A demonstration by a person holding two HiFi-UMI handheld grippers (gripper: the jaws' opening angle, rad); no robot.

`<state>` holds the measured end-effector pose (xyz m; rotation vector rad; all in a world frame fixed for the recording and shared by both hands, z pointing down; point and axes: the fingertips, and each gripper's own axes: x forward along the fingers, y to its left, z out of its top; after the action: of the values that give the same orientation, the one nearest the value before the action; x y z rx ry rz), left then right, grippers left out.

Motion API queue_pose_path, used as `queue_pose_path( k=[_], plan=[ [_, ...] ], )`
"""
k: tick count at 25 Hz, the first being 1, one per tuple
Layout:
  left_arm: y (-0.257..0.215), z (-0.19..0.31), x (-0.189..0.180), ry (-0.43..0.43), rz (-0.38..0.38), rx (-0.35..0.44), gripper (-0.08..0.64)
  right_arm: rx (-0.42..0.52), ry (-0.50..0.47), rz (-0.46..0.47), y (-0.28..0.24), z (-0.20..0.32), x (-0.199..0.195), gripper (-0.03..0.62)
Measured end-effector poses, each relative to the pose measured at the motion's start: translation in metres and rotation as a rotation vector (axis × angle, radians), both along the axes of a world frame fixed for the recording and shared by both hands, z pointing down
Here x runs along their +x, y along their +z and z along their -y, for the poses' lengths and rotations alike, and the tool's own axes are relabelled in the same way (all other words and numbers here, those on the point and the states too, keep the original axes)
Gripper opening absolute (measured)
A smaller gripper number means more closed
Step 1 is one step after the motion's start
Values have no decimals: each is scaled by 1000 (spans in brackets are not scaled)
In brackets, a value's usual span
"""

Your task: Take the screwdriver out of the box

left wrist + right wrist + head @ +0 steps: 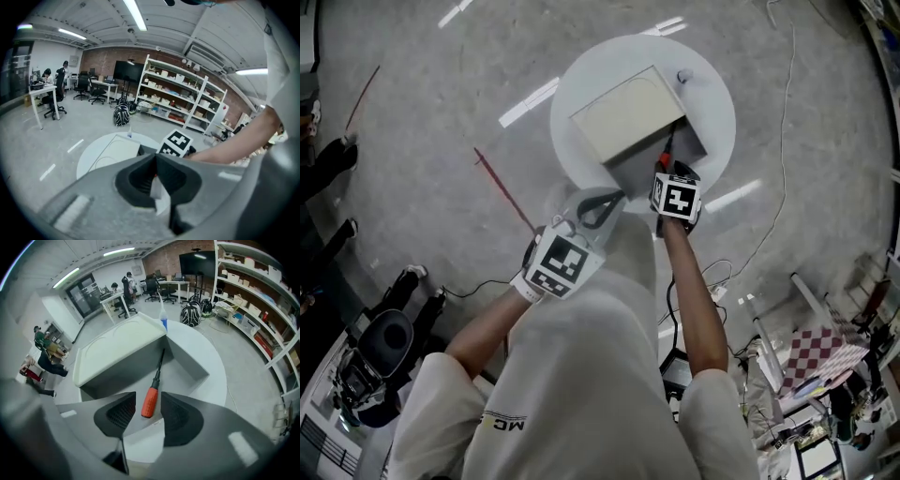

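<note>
A screwdriver (149, 404) with an orange-red handle and a black shaft lies in the open grey box (190, 367) on the round white table (717, 89). The box's lid (117, 345) stands thrown back to the left. My right gripper (148, 395) points steeply down into the box, open, its jaws on either side of the handle without pressing it. In the head view the right gripper (673, 189) covers most of the screwdriver (662, 159). My left gripper (605, 202) hangs at the table's near edge, shut and holding nothing; its tips (155, 156) meet.
A small bottle (163, 318) with a blue base stands on the table behind the box. A thin red rod (502, 192) and cables lie on the floor. Shelving (187, 98), a backpack (122, 115) and desks with seated people are far off.
</note>
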<state>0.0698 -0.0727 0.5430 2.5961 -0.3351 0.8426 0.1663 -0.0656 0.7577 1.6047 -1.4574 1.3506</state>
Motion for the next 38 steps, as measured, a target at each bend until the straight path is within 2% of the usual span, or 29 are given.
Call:
queue_pose_path(
  k=[5,10,17,21,24,26,28,38],
  plan=[
    [12,10,-4,6,4,-22,0,-103,-21,-48,15,11,-4,166],
    [18,30,-12,17,4,-39,0,-201,22,-88,28,18,-1,161],
    [27,58,-25,11,11,-54,0,-300,29,-195,43,25,5,175],
    [33,64,-34,-1,16,-60,0,-343,2,-257,50,24,7,170],
    [33,63,-41,-11,12,-60,0,-362,7,-249,53,21,3,164],
    [29,62,-46,-19,7,-58,0,-364,34,-218,51,21,-2,115],
    [24,62,-48,-25,2,-54,0,-366,41,-209,49,22,-4,101],
    [17,56,-74,-48,1,-31,0,-321,23,-179,36,23,-11,98]
  ],
)
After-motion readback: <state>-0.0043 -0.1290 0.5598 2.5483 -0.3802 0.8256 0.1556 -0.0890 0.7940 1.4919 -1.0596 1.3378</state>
